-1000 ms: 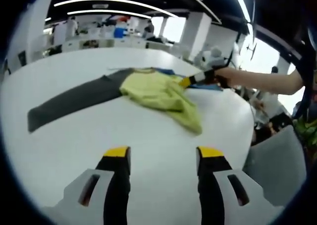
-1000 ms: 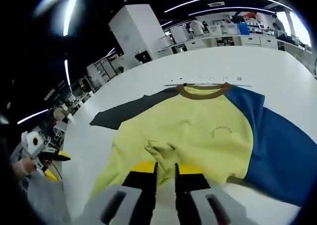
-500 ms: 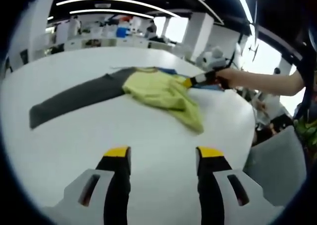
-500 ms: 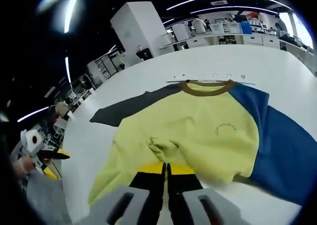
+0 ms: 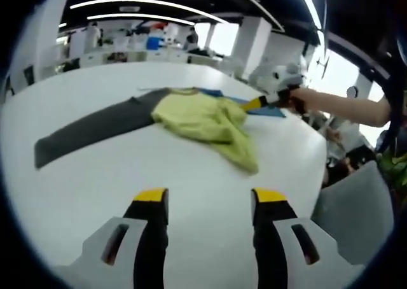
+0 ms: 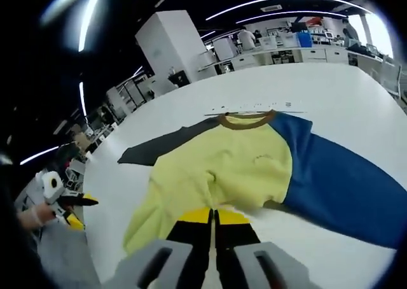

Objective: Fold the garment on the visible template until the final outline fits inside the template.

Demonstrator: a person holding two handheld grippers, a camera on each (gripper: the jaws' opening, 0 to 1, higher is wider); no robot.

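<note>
A long-sleeved shirt lies on the white table [image 5: 95, 174]. Its yellow body [image 6: 222, 165] has a brown collar [image 6: 245, 119], a dark grey sleeve [image 6: 159, 148] and a blue sleeve [image 6: 337, 181]. My right gripper [image 6: 213, 216] is shut on a rumpled fold of the yellow lower edge. In the left gripper view the shirt [image 5: 200, 118] is bunched, with the right gripper [image 5: 262, 101] at its far side, held by a hand. My left gripper [image 5: 210, 197] hovers open over bare table, well short of the shirt. Faint marks [image 6: 254, 105] run along the table just beyond the collar.
A grey chair [image 5: 350, 206] stands by the table's edge on the right. My left gripper [image 6: 71, 204] and the hand holding it show far left in the right gripper view. Desks, white pillars and people stand behind the table.
The right gripper's jaws closed on the yellow fold and have pulled back, drawing the shirt's lower edge with them. The left gripper has stayed open and nearly still.
</note>
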